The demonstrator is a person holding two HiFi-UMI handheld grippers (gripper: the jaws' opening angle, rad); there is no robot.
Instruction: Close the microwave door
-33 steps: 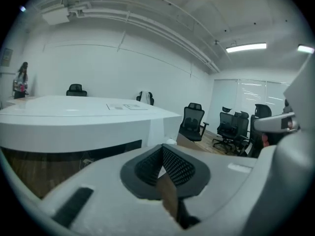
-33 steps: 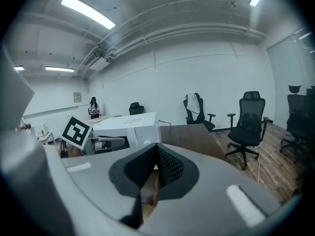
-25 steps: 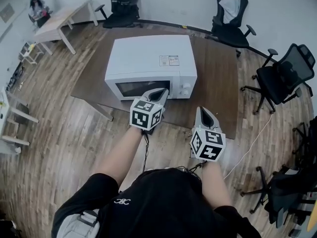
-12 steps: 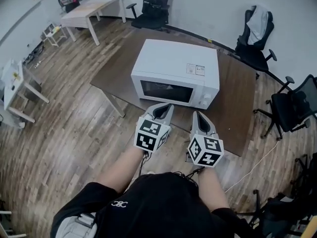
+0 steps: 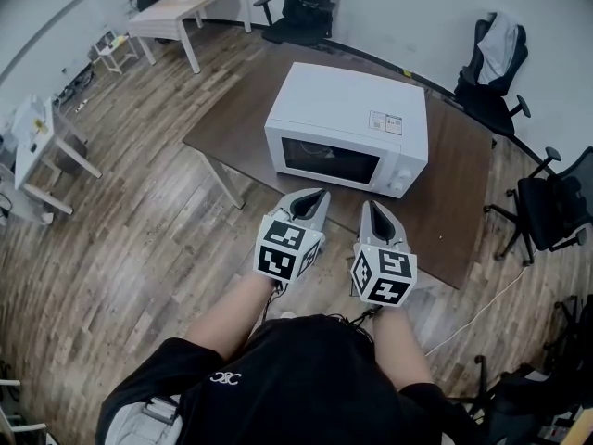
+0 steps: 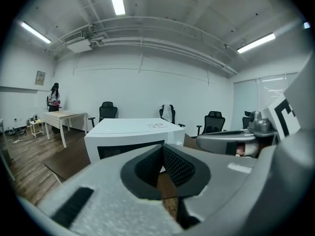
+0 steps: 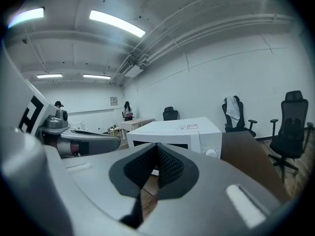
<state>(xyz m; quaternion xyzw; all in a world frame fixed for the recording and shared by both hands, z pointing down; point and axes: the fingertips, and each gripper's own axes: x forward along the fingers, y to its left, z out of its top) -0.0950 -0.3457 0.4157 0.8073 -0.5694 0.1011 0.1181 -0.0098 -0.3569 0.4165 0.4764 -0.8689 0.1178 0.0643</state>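
Note:
A white microwave [image 5: 350, 128] stands on a dark brown table [image 5: 463, 193], its door flat against the front with a dark window. It also shows in the left gripper view, microwave [image 6: 130, 136], and the right gripper view, microwave [image 7: 177, 134]. My left gripper [image 5: 312, 196] hangs just short of the table's near edge, below the door; its jaws are shut with nothing between them. My right gripper [image 5: 373, 209] is beside it, short of the control panel side, jaws shut and empty. Both stay clear of the microwave.
Black office chairs stand round the table: chair [image 5: 309, 7] at the back, chair [image 5: 496, 68] with a white garment, chair [image 5: 556, 207] at the right. A light wooden desk [image 5: 181, 12] stands at the back left with a person near it. A white cable [image 5: 482, 304] trails on the wood floor.
Both grippers have drawn together and back from the microwave front to the table's near edge. The head view has swung, so the microwave now sits higher and further right.

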